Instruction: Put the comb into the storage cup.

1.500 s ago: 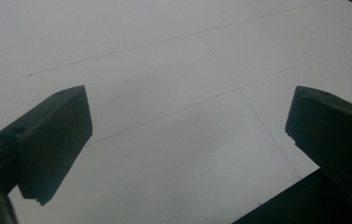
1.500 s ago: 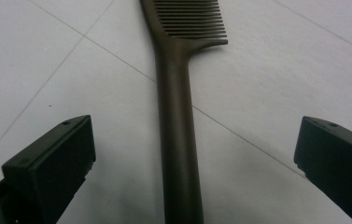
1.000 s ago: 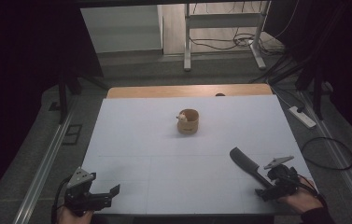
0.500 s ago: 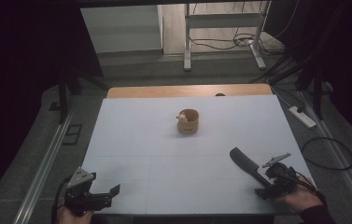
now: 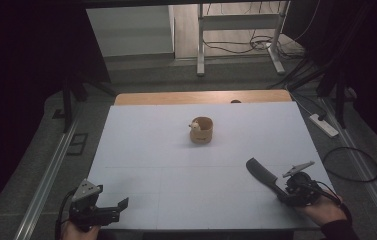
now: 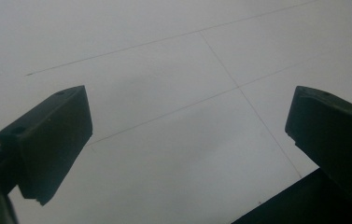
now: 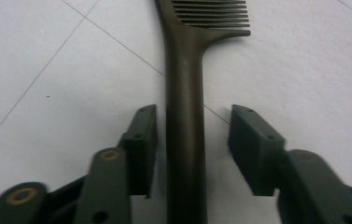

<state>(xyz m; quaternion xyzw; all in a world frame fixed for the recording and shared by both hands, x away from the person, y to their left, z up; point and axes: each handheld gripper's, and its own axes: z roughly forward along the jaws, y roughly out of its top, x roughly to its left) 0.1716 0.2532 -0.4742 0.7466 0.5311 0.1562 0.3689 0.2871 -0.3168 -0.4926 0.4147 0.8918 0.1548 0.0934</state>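
Lying flat on the white table (image 5: 146, 145) at its near right, the dark comb (image 7: 185, 116) points its toothed head away from the person and its long straight handle toward the right gripper (image 7: 193, 149). That handle runs between the two black jaws, which have just been closing in on it; a sliver of table shows on either side of the handle, wider on the right, so the pads do not press on it yet. The comb looks like hard plastic: light, stiff, smooth enough to slip or swivel if pinched off-centre. The plain handle is the place to take it, near its middle, since the thin teeth would likely flex or snag and give the pads nothing flat. In the high view the comb (image 5: 262, 175) lies well apart from the small wooden cup (image 5: 201, 130) standing at the table's centre with a pale object inside. The left gripper (image 5: 98, 212) rests at the near left corner, jaws wide apart over bare table, holding nothing
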